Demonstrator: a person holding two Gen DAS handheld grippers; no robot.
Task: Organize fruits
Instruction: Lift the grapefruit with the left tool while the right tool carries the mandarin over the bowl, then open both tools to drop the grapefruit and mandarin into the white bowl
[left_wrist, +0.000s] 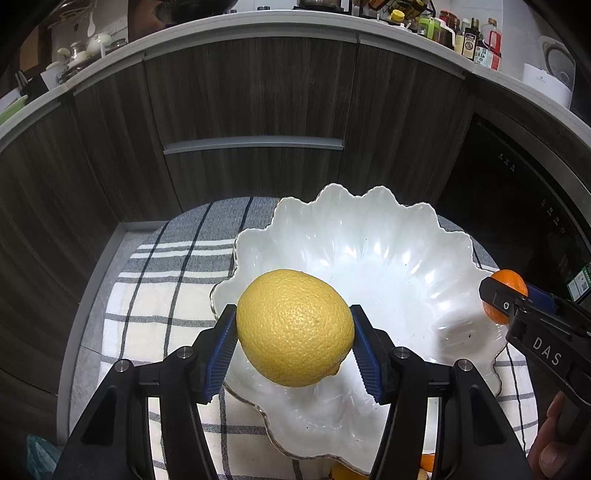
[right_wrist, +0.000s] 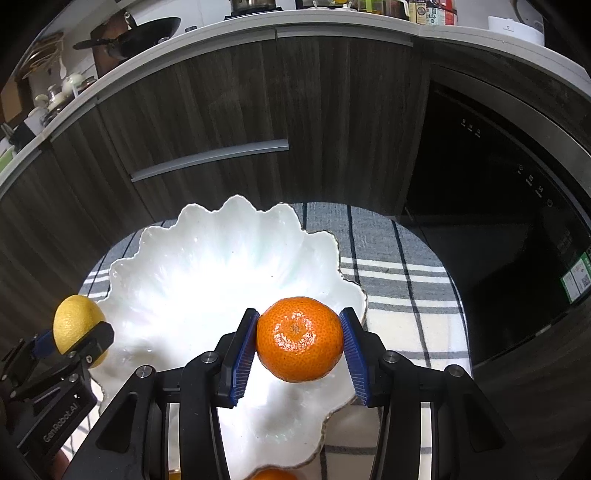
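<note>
- The cabinet (left_wrist: 251, 110) of dark wood fills the upper half of both views, with a grey handle (left_wrist: 253, 144) in the middle.
- The table (left_wrist: 155, 295) is round and covered with a checked cloth (left_wrist: 166, 266); it takes the lower middle of each frame.
- The bowl (left_wrist: 369, 236) is white with a wavy rim and stands on the cloth; nothing lies in the part of it that shows.
- The left gripper (left_wrist: 294, 341) is at the bottom centre of the left view and is clamped on the lemon (left_wrist: 294, 326), which it holds over the near left part of the bowl.
- The right gripper (right_wrist: 300, 345) is at the bottom centre of the right view and is clamped on the mandarin (right_wrist: 300, 339), which it holds over the near right part of the bowl.
- More orange fruit (right_wrist: 273, 474) shows at the bottom edge of the right view, mostly cut off.
</note>
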